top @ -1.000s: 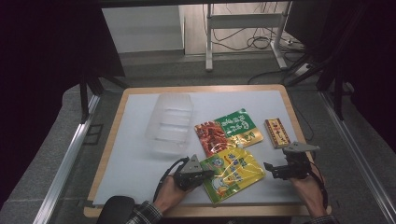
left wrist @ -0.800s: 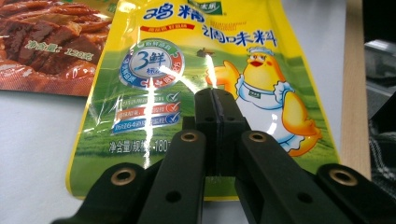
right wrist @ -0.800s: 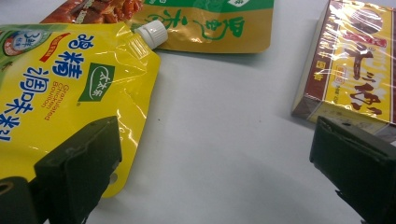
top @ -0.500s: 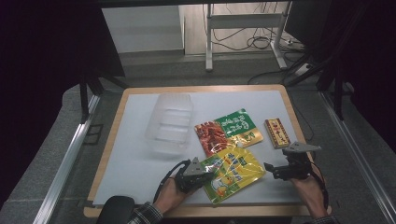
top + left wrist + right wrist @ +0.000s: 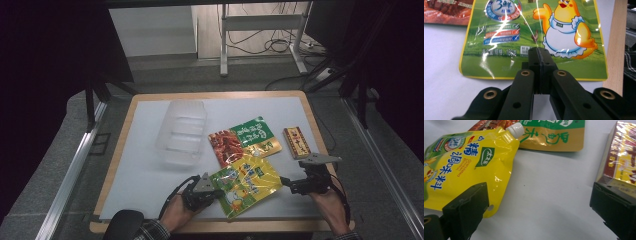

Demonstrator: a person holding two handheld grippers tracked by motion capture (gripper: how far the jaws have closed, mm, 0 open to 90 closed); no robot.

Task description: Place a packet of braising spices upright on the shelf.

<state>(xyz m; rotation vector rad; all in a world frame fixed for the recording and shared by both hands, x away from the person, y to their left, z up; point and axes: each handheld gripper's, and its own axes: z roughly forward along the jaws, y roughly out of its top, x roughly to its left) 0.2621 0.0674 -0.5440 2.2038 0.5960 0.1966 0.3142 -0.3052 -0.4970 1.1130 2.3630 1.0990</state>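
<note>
Left gripper point(image 5: 216, 192): jaws fully together, tips over the seasoning pouch point(image 5: 247, 182) edge, nothing visibly clamped.
Right gripper point(image 5: 285, 181): jaws wide apart, empty, at the pouch's 3 o'clock.

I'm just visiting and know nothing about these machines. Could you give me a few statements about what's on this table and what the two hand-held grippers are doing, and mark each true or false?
1. The left gripper has its jaws closed together at the edge of the yellow-green pouch. True.
2. The right gripper is clamped on the small red and yellow box. False: its jaws stand wide apart, with the box beside one jaw and the pouch beside the other.
3. The yellow-green pouch has a white screw cap at one corner. True.
4. The clear plastic container holds the pouch with the red food picture. False: that pouch lies on the white mat beside the container.
5. A cartoon chicken is printed on the yellow-green pouch. True.
</note>
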